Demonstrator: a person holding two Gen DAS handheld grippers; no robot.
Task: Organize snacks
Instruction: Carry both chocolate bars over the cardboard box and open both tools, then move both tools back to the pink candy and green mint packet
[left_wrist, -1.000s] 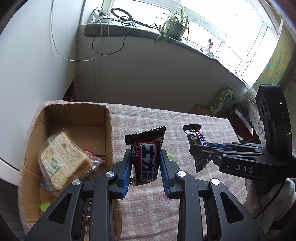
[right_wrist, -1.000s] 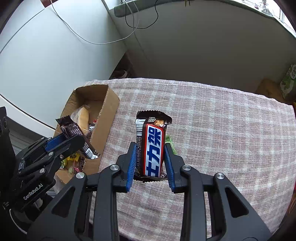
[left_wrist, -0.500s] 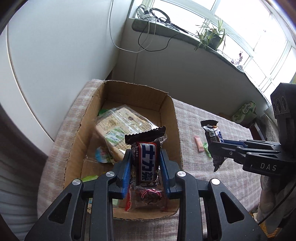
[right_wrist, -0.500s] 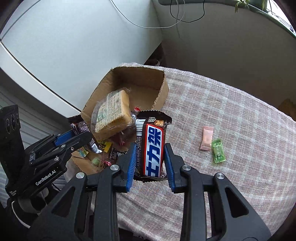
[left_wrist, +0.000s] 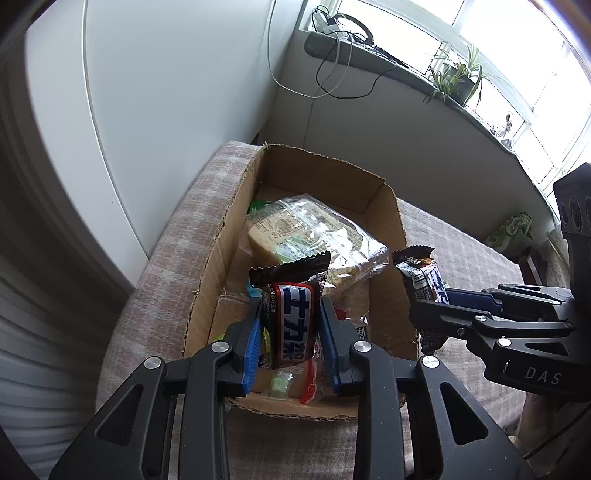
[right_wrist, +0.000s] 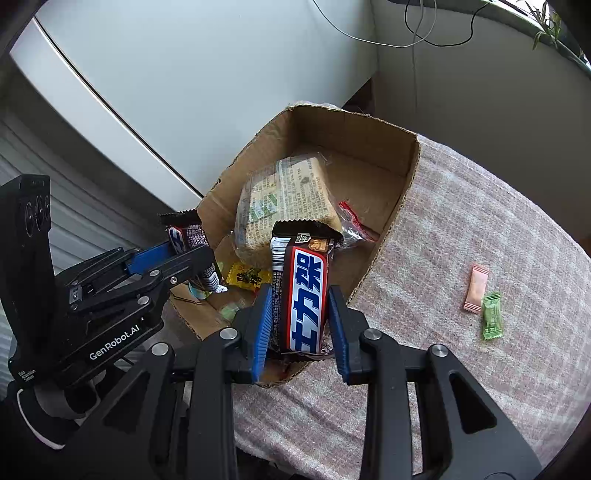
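Note:
My left gripper (left_wrist: 290, 325) is shut on a brown chocolate bar (left_wrist: 290, 317) with a blue and red label, held upright above the near end of the open cardboard box (left_wrist: 388, 206). My right gripper (right_wrist: 299, 317) is shut on a second bar of the same kind (right_wrist: 306, 295), hanging over the box's near right wall (right_wrist: 399, 192). In the left wrist view, the right gripper (left_wrist: 430, 302) and its bar (left_wrist: 424, 273) sit just right of the box. Seen by the right wrist camera, the left gripper (right_wrist: 192, 254) hovers at the box's left side.
Inside the box lie a large clear bag of crackers (right_wrist: 288, 199), a yellow packet (right_wrist: 249, 275) and small sweets. A pink sweet (right_wrist: 476, 286) and a green sweet (right_wrist: 492, 315) rest on the checked tablecloth (right_wrist: 480, 221) to the right. A white wall stands behind the box.
Both grippers have carried their bars leftward from over the tablecloth to the box. The box now fills the middle of both views. Neither grip has changed.

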